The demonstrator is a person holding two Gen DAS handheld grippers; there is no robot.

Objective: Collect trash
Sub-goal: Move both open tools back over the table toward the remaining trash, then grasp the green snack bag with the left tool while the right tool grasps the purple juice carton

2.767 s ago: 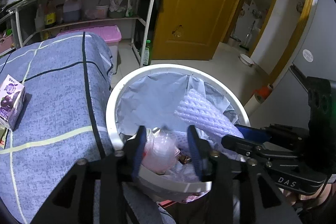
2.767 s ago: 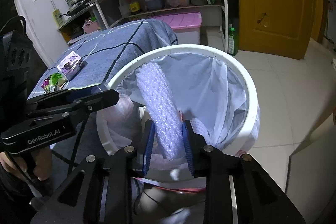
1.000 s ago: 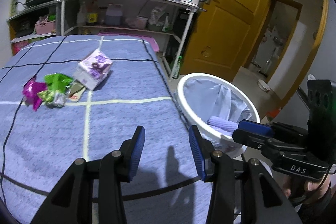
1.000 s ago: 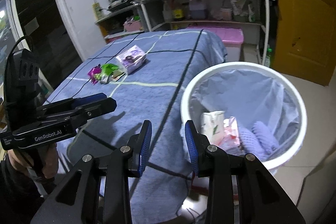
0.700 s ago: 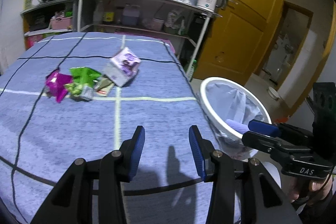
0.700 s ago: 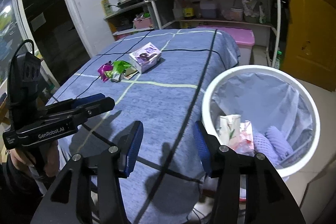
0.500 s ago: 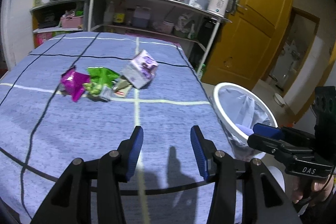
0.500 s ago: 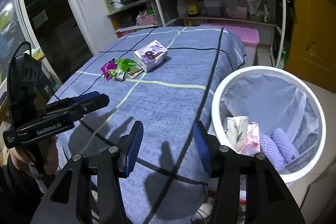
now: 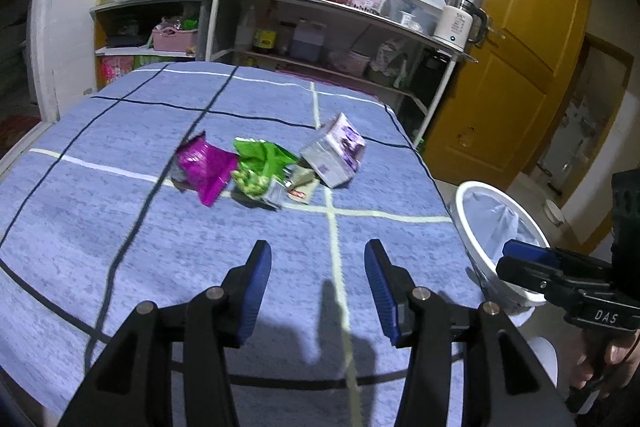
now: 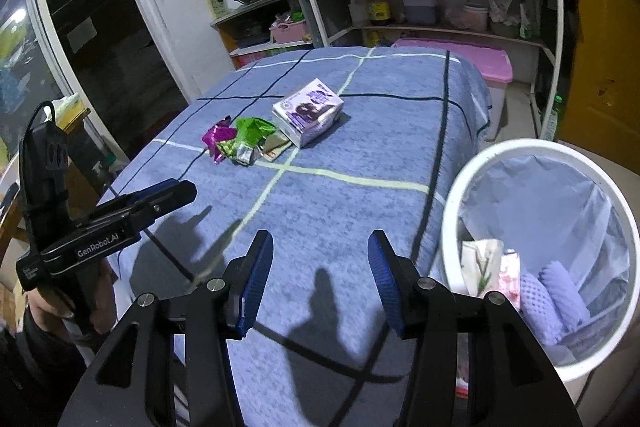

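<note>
The left tool (image 9: 316, 283) hangs above the blue checked surface (image 9: 120, 227), its jaws opening with nothing between them. The right tool (image 10: 320, 275) is spread and empty too. The trash lies well ahead: magenta wrapper (image 9: 204, 167), green wrapper (image 9: 260, 167), purple carton (image 9: 334, 157). The bin (image 10: 452, 211) stands beside the surface.

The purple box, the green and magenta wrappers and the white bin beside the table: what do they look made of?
The purple rectangular box looks like printed cardboard: flat faces, sharp folded edges. The crumpled green wrapper and magenta wrapper seem to be thin plastic or foil film: glossy, creased, silvery inside. The round white bin looks like smooth moulded plastic, lined with a thin translucent bag.
</note>
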